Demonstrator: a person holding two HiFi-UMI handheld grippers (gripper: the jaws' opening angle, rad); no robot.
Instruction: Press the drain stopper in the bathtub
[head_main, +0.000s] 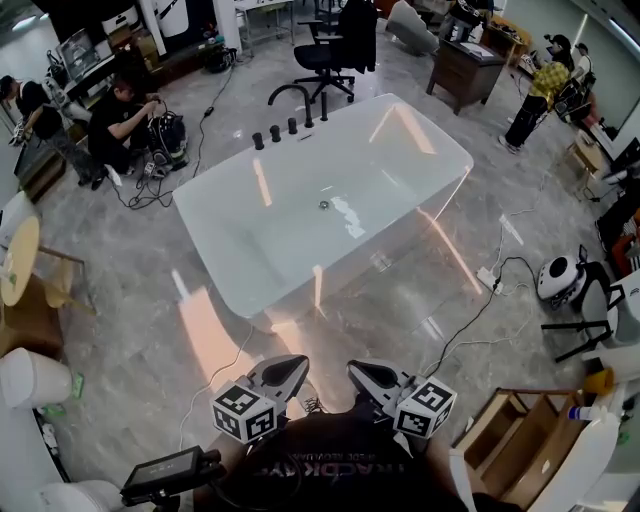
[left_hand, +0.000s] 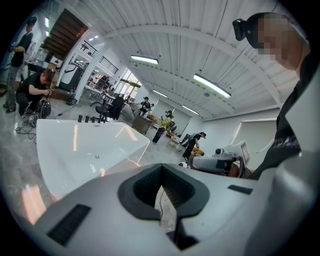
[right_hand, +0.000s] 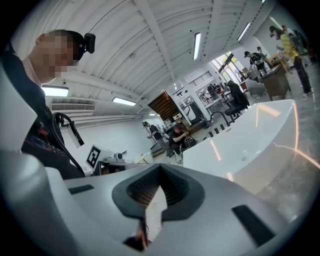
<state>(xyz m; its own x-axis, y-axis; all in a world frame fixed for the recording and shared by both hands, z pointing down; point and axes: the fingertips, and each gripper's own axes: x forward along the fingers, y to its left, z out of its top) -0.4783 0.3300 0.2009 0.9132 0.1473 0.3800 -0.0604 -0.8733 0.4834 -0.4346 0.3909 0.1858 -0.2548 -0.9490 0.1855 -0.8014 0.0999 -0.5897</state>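
A white freestanding bathtub (head_main: 400, 140) stands on the grey floor in the middle of the head view. Its small round metal drain stopper (head_main: 323, 205) sits in the middle of the tub floor. Black faucet fittings (head_main: 283, 125) line the far left rim. Both grippers are held low, close to the person's chest and well short of the tub. The left gripper (head_main: 285, 372) and right gripper (head_main: 370, 376) are shut with nothing held. In the left gripper view the gripper (left_hand: 161, 167) faces the tub, drain stopper (left_hand: 97, 156) far off. From the right gripper (right_hand: 160, 167) the drain stopper (right_hand: 244, 158) shows small.
A black office chair (head_main: 325, 55) stands behind the tub. Two people (head_main: 125, 115) work by equipment at the far left. Cables (head_main: 480, 310) trail over the floor right of the tub. A wooden crate (head_main: 505, 430) is at lower right, a white toilet (head_main: 30, 380) at lower left.
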